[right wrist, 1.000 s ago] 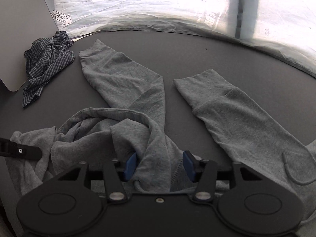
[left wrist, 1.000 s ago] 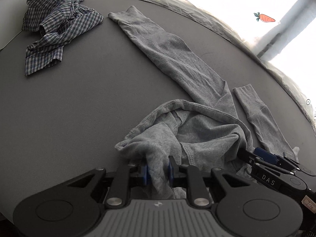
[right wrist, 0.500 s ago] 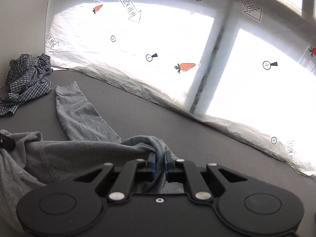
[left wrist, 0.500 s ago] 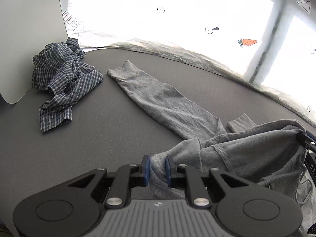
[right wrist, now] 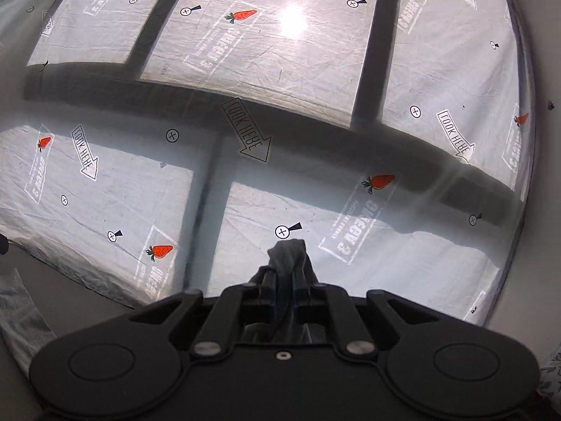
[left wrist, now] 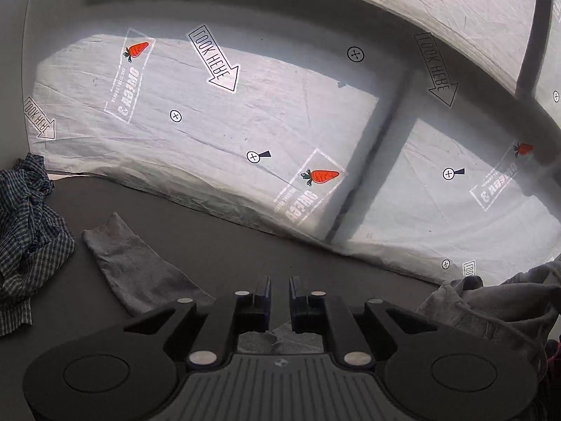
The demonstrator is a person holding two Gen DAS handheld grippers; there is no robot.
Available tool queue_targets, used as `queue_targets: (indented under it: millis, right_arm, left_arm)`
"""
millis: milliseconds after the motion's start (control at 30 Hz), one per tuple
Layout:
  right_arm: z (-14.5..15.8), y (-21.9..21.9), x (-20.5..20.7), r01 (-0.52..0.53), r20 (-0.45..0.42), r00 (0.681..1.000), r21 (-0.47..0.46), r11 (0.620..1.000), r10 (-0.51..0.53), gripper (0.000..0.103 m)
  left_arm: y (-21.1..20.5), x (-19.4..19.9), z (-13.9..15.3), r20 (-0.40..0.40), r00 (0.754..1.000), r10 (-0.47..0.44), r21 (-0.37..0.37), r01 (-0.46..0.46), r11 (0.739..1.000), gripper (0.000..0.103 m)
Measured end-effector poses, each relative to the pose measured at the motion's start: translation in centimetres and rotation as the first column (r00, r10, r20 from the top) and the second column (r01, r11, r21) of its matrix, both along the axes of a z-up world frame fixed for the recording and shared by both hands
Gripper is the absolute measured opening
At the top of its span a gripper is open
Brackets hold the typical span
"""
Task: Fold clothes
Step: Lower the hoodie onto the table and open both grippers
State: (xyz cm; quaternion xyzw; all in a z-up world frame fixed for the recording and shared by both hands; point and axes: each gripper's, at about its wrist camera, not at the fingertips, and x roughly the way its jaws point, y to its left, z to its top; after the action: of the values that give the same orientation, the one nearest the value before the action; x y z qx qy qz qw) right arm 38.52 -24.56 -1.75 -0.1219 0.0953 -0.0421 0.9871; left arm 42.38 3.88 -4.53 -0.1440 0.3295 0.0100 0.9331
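Right wrist view: right gripper fingers clenched on a bunched tuft of the grey garment, which pokes up past the tips. Left wrist view: left gripper fingers narrowly parted; grey cloth shows below them, but can't tell if it's pinched. Garment's leg end trails on the dark surface, its bulk hangs at right, near the plaid shirt. Judgement: lift evenly, keep both grips level and taut so it drops flat. Versus half a second ago, both cameras tilted up toward the window sheet; garment raised higher.
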Motion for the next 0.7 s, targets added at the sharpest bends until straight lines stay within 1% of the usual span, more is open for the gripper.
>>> queue_targets:
  millis: [67,100,133,200,233,267,300,367,400,433,533,567,600,633,700]
  right_arm:
    - [-2.0,-2.0,-0.4,0.076,-0.102,0.992,0.059,0.995,-0.069,0.009]
    - [-3.1,-3.0,-0.5,0.122,-0.154,0.982,0.079,0.989,-0.109,0.009]
    - [-4.4,-4.0,-0.6,0.177,-0.207,0.966,0.09,0.98,-0.155,0.01]
    - [-7.9,-6.3,-1.0,0.292,-0.352,0.903,0.087,0.952,-0.245,0.01]
    - [-9.2,-7.3,-1.5,0.335,-0.404,0.873,0.092,0.938,-0.273,0.013]
    - [-10.6,-8.3,-1.9,0.378,-0.455,0.839,0.095,0.921,-0.298,0.015]
    - [-11.5,-9.2,-2.3,0.413,-0.491,0.813,0.11,0.904,-0.312,0.018]
    - [-12.4,-11.2,-3.1,0.479,-0.531,0.786,0.199,0.855,-0.317,0.026]
    - [-12.6,-11.8,-3.3,0.499,-0.535,0.782,0.229,0.836,-0.32,0.031]
    - [-12.7,-12.2,-3.3,0.509,-0.53,0.783,0.243,0.826,-0.327,0.033]
    - [-12.5,-12.9,-2.5,0.52,-0.497,0.797,0.273,0.81,-0.344,0.038]
    - [-12.3,-13.2,-2.1,0.525,-0.488,0.801,0.295,0.798,-0.346,0.039]
    - [-12.3,-13.7,-1.8,0.53,-0.484,0.804,0.322,0.785,-0.345,0.041]
    - [-12.4,-14.1,-1.4,0.534,-0.487,0.805,0.347,0.771,-0.339,0.044]
    - [-12.7,-14.7,-0.3,0.542,-0.509,0.795,0.356,0.761,-0.329,0.046]
  left_arm:
    - [-0.9,-0.3,-2.2,-0.071,0.997,-0.038,-0.019,0.037,0.999,0.015]
    - [-1.3,-0.4,-3.2,-0.103,0.993,-0.059,-0.032,0.056,0.998,0.015]
    - [-1.5,-0.5,-3.8,-0.125,0.99,-0.07,-0.027,0.067,0.997,0.017]
    - [-2.0,-0.6,-5.1,-0.169,0.982,-0.089,-0.011,0.089,0.996,0.025]
    - [-2.1,-0.5,-5.7,-0.192,0.976,-0.099,-0.003,0.1,0.995,0.028]
    - [-2.2,-0.3,-6.0,-0.204,0.973,-0.105,0.002,0.107,0.994,0.028]
    - [-2.3,0.0,-6.2,-0.216,0.97,-0.11,0.009,0.115,0.993,0.029]
    - [-2.7,0.8,-6.7,-0.233,0.964,-0.124,0.033,0.136,0.99,0.038]
    - [-3.0,1.2,-6.8,-0.237,0.962,-0.133,0.048,0.149,0.988,0.039]
    - [-3.3,1.7,-6.9,-0.241,0.96,-0.142,0.064,0.162,0.985,0.042]
    - [-4.8,3.8,-7.9,-0.263,0.946,-0.192,0.103,0.225,0.969,0.05]
    - [-5.3,4.5,-8.3,-0.271,0.94,-0.208,0.115,0.246,0.962,0.054]
    - [-5.8,5.2,-8.6,-0.279,0.934,-0.224,0.127,0.267,0.955,0.056]
    - [-6.3,5.9,-8.9,-0.287,0.927,-0.24,0.139,0.288,0.947,0.058]
    - [-7.3,7.3,-9.6,-0.305,0.913,-0.271,0.162,0.33,0.93,0.06]
